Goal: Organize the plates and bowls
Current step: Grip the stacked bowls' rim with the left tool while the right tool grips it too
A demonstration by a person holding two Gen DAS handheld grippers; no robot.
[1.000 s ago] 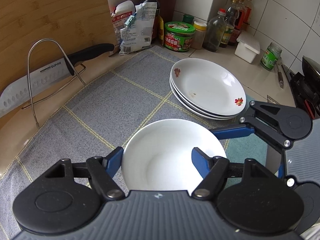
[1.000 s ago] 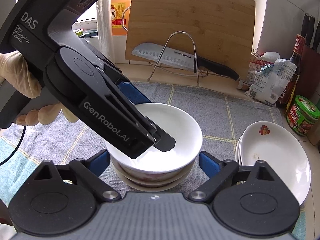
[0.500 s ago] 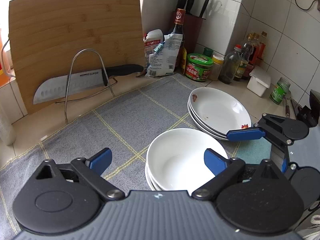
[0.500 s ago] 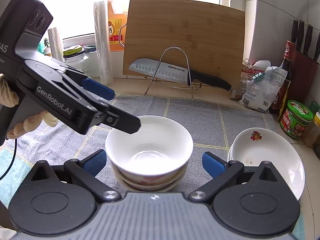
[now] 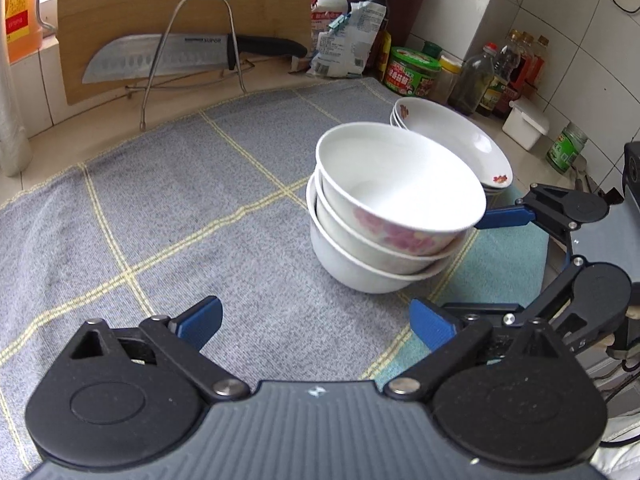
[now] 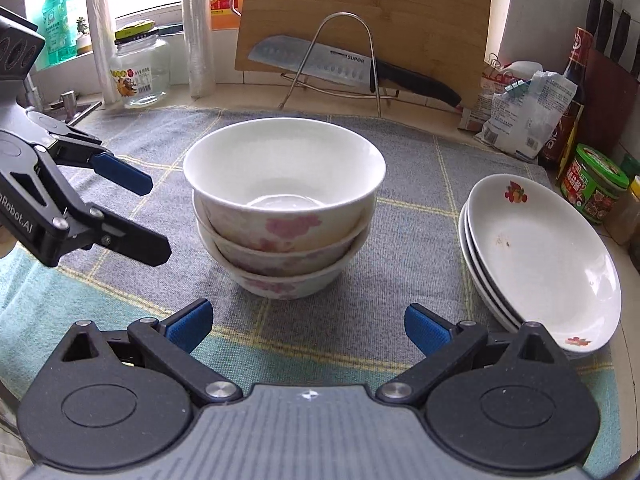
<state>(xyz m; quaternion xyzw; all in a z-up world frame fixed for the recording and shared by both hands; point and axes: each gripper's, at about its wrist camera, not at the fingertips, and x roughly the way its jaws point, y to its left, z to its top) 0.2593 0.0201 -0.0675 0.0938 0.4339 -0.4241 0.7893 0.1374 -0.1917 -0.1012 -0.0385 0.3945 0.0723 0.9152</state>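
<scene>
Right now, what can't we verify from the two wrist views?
- Lower bowls' insides: the top bowl covers them in both views.
- Plate stack: lower plates show only edges; near rim cut by the right claw body, right wrist view.
- Knife block: cut by the frame edge, right wrist view.
- Jar label: too small, left wrist view.

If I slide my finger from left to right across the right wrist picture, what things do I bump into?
Left gripper → glass jar → stack of bowls → stack of plates → green-lidded jar.
</scene>
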